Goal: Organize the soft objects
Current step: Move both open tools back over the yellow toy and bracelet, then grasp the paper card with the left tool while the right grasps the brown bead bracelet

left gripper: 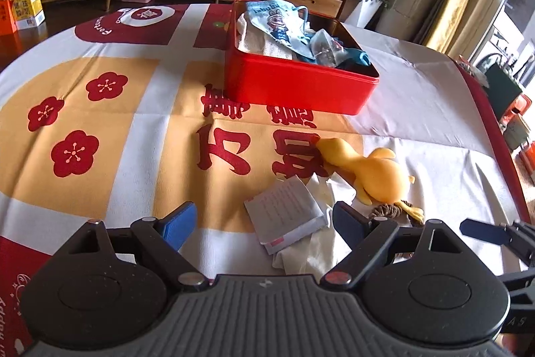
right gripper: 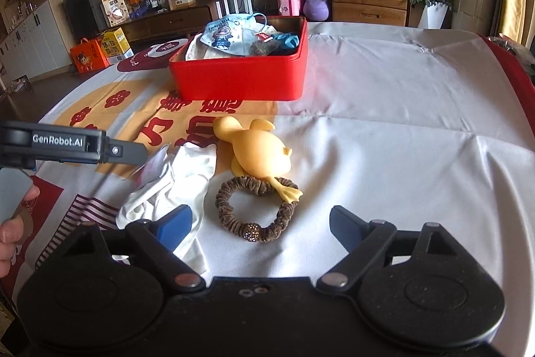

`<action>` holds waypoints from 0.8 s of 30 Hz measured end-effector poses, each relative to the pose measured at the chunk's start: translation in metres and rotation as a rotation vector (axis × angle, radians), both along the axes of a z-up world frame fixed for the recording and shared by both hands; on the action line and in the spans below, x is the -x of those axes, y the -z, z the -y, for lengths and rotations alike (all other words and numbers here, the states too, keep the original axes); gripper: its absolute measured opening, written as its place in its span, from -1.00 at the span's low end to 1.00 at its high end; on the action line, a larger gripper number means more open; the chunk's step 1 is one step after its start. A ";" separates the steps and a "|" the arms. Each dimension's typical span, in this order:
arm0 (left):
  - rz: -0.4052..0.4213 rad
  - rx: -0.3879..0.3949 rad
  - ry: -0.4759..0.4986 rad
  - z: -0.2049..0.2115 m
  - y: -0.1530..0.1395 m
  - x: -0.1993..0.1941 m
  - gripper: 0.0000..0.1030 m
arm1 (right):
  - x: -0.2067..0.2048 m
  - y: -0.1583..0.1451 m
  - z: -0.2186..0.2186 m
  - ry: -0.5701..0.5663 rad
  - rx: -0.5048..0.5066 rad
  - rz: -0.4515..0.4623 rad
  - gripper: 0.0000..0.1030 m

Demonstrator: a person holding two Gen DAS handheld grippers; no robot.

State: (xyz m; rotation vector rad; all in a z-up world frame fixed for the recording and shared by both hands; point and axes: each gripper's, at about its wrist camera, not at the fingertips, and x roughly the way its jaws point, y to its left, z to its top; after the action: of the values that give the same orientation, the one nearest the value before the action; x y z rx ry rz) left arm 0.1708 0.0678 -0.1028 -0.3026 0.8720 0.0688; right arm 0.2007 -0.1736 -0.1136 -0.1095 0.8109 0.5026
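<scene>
Right wrist view: right tool (right gripper: 257, 223) wide open, holding nothing, above brown fabric hair ring (right gripper: 255, 206).
Left tool (left gripper: 264, 221): wide open, holding nothing.
Room: bare white worktop (right gripper: 401, 139) stretches to its right edge.

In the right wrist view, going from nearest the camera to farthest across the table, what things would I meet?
Brown hair scrunchie → yellow rubber duck → red tin box filled with soft items.

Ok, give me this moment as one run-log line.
left gripper open above white cloth | right gripper open above scrunchie | duck loose | red tin part-filled
</scene>
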 end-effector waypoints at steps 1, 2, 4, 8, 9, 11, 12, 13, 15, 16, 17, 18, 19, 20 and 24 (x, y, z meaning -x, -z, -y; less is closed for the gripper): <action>0.000 0.013 -0.007 -0.001 0.001 -0.002 0.72 | -0.001 0.002 0.000 0.002 -0.001 -0.004 0.71; -0.005 0.026 -0.014 -0.003 0.003 -0.005 0.72 | -0.003 0.004 0.000 0.005 0.000 -0.008 0.70; -0.017 0.055 -0.014 -0.003 0.006 -0.011 0.72 | -0.007 0.007 -0.001 0.005 -0.001 -0.018 0.67; -0.030 0.043 -0.019 0.002 0.013 -0.020 0.72 | -0.014 0.012 -0.003 0.013 -0.002 -0.027 0.53; -0.033 0.048 -0.023 0.002 0.015 -0.021 0.72 | -0.015 0.013 -0.002 0.019 -0.003 -0.028 0.49; -0.032 0.048 -0.032 0.002 0.018 -0.023 0.72 | -0.018 0.014 -0.001 0.037 -0.011 -0.028 0.43; -0.030 0.039 -0.031 0.003 0.019 -0.023 0.72 | -0.020 0.015 -0.001 0.043 -0.015 -0.031 0.39; -0.028 0.027 -0.028 0.005 0.020 -0.024 0.72 | -0.021 0.016 -0.002 0.051 -0.016 -0.034 0.35; -0.027 -0.002 -0.019 0.009 0.021 -0.024 0.72 | -0.022 0.019 -0.003 0.055 -0.008 -0.038 0.17; -0.026 -0.018 -0.013 0.011 0.021 -0.025 0.72 | -0.022 0.020 -0.004 0.056 0.001 -0.038 0.14; -0.025 -0.036 -0.007 0.014 0.022 -0.025 0.72 | -0.022 0.022 -0.005 0.055 0.012 -0.033 0.10; -0.025 -0.055 0.001 0.016 0.023 -0.025 0.71 | -0.021 0.023 -0.007 0.053 0.025 -0.026 0.07; -0.024 -0.074 0.009 0.019 0.024 -0.024 0.71 | -0.020 0.023 -0.008 0.050 0.036 -0.018 0.06; -0.021 -0.091 0.017 0.021 0.025 -0.024 0.70 | -0.019 0.024 -0.009 0.048 0.049 -0.009 0.00; -0.013 -0.156 0.024 0.027 0.027 -0.020 0.52 | -0.015 0.025 -0.011 0.035 0.089 0.018 -0.11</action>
State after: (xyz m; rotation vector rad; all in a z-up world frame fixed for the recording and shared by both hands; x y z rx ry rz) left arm 0.1906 0.0412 -0.1299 -0.1457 0.8774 0.1155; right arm 0.2159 -0.1623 -0.1385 -0.1813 0.8166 0.4321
